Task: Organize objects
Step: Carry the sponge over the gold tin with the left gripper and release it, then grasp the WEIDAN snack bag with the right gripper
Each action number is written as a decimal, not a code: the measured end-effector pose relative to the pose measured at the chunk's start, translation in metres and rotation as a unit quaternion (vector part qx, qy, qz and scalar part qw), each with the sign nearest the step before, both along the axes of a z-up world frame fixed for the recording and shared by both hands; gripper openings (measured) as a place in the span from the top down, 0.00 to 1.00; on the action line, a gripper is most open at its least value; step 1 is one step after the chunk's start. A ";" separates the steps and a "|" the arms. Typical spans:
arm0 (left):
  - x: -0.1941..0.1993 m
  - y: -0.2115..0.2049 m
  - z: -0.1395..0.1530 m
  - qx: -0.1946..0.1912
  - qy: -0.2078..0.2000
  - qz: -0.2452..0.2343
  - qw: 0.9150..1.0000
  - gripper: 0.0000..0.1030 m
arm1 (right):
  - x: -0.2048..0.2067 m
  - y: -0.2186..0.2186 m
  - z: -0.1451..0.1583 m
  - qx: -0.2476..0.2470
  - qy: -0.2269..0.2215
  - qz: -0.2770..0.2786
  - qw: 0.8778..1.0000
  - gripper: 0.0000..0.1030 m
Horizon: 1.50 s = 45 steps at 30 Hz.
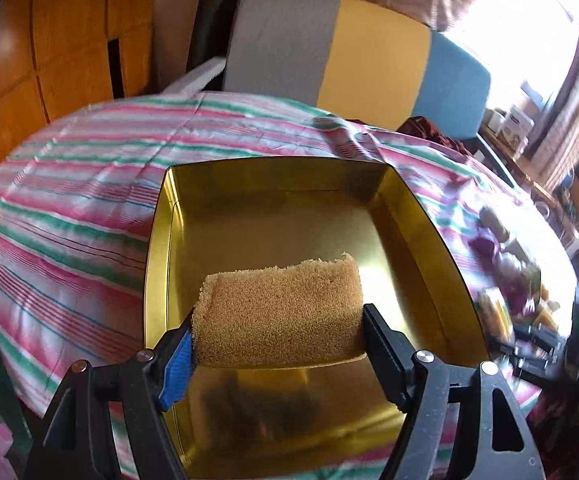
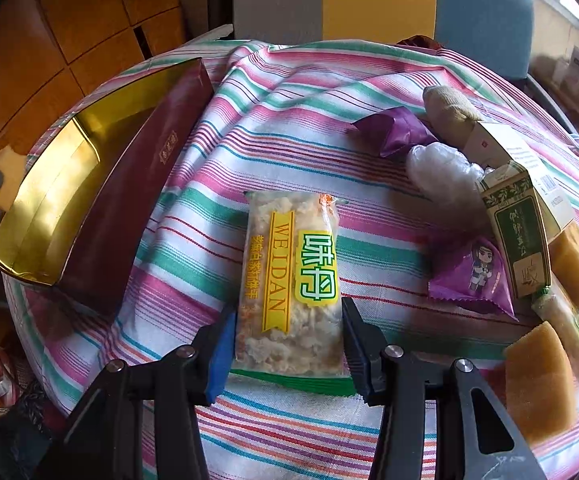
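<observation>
A tan sponge hangs low over the inside of the gold-lined tin box, near its front. My left gripper is shut on the sponge, with a pad pressed on each end. In the right wrist view the same box stands at the left, dark red outside. A clear snack packet with a yellow and green label lies lengthwise on the striped cloth. My right gripper is shut on the packet's near half, its fingers against both long sides.
To the right of the packet lie two purple wrappers, a green carton, a white plastic wad, a cloth pouch and two more sponges. A grey, yellow and blue chair back stands behind the table.
</observation>
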State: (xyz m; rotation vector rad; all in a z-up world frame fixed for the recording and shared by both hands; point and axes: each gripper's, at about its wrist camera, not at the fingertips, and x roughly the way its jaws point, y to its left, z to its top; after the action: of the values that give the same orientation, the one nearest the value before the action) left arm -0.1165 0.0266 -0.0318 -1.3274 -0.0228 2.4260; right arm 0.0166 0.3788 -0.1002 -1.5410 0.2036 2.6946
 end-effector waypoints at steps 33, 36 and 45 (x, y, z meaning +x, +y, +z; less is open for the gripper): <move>-0.106 -0.017 -0.008 -0.048 0.018 0.068 0.996 0.20 | 0.002 -0.007 -0.003 0.003 0.016 -0.019 1.000 0.41; -0.080 -0.004 0.000 -0.053 0.029 0.024 0.998 0.23 | 0.002 -0.006 -0.003 0.001 0.016 -0.023 1.000 0.41; -0.044 0.036 -0.028 -0.017 -0.025 -0.053 0.998 0.39 | 0.002 -0.007 -0.003 0.004 0.015 -0.023 1.000 0.40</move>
State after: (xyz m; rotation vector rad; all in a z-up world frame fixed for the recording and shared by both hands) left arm -0.1601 0.0625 -0.0595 -1.3693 0.0743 2.3150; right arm 0.0183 0.3721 -0.1028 -1.4751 0.2260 2.6811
